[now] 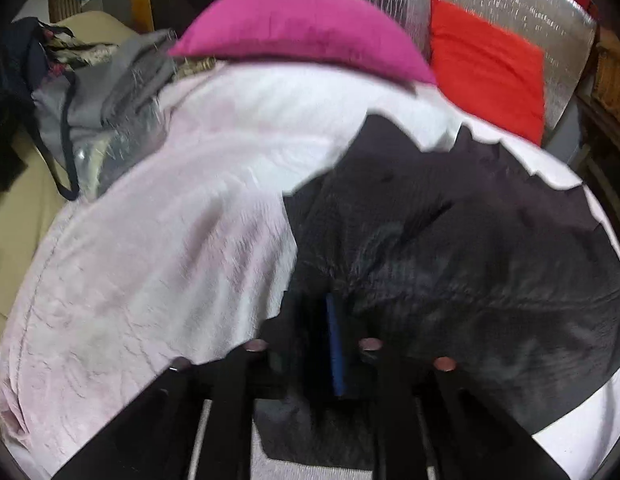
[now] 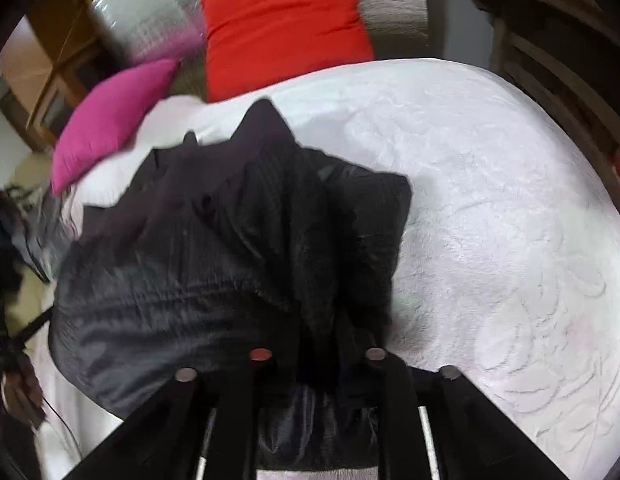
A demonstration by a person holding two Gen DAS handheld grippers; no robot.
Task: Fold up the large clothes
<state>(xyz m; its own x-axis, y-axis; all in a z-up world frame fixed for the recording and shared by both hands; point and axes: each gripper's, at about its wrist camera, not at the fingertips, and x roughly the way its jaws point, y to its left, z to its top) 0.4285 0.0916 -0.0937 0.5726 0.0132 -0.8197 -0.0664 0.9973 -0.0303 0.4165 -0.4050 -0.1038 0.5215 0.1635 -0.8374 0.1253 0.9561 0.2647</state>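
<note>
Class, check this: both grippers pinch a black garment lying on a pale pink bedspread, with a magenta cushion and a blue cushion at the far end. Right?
One slip: the second cushion is red, not blue, as the right wrist view shows. The rest stands.

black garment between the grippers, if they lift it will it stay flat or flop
Likely flop: the black garment is already bunched into soft folds near the right gripper. Its faint sheen suggests thin, light cloth that may slip. The far part on the white bedspread would probably drag behind the left gripper.
</note>
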